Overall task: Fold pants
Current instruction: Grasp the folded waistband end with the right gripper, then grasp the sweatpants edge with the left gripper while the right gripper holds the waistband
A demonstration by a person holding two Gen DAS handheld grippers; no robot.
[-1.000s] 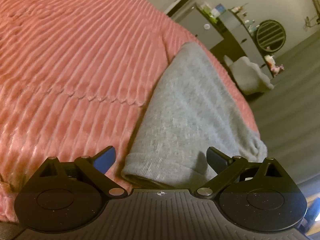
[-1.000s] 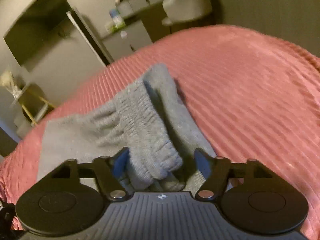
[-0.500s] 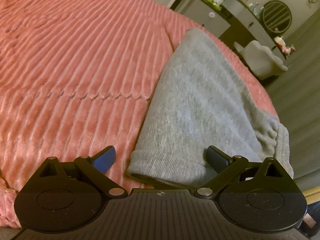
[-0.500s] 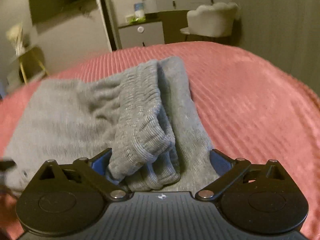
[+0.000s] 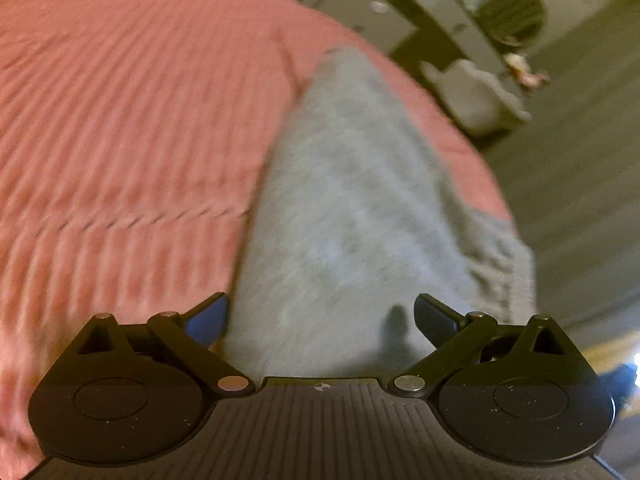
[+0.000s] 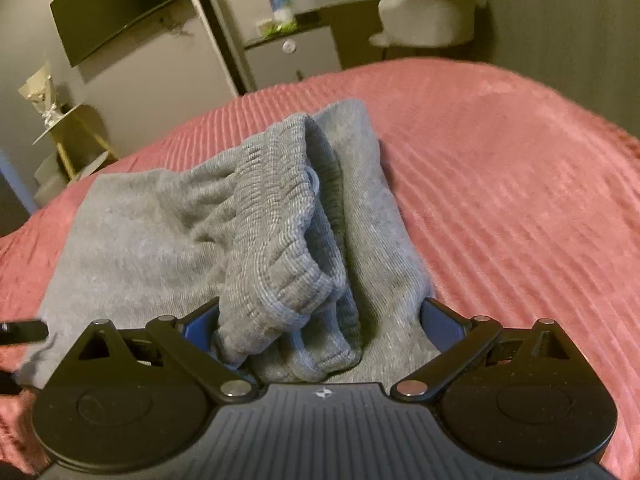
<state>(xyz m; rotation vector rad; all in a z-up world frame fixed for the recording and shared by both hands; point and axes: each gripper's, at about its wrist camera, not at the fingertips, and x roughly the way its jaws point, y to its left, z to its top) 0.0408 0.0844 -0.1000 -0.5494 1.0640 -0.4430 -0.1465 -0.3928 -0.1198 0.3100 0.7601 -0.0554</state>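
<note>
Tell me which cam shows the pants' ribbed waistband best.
Right wrist: the ribbed elastic waistband of the grey knit pants is sharp and bunched between the open right claw. Left wrist is motion-blurred, catching only a gathered sliver at the right edge.

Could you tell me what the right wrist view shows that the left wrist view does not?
Only the right wrist view shows the ribbed waistband bunched between the open right gripper, plus a dark wall screen. Only the left wrist view shows the open left gripper and a round dark mirror. Both show the grey pants on the pink bedspread and a pale chair.
</note>
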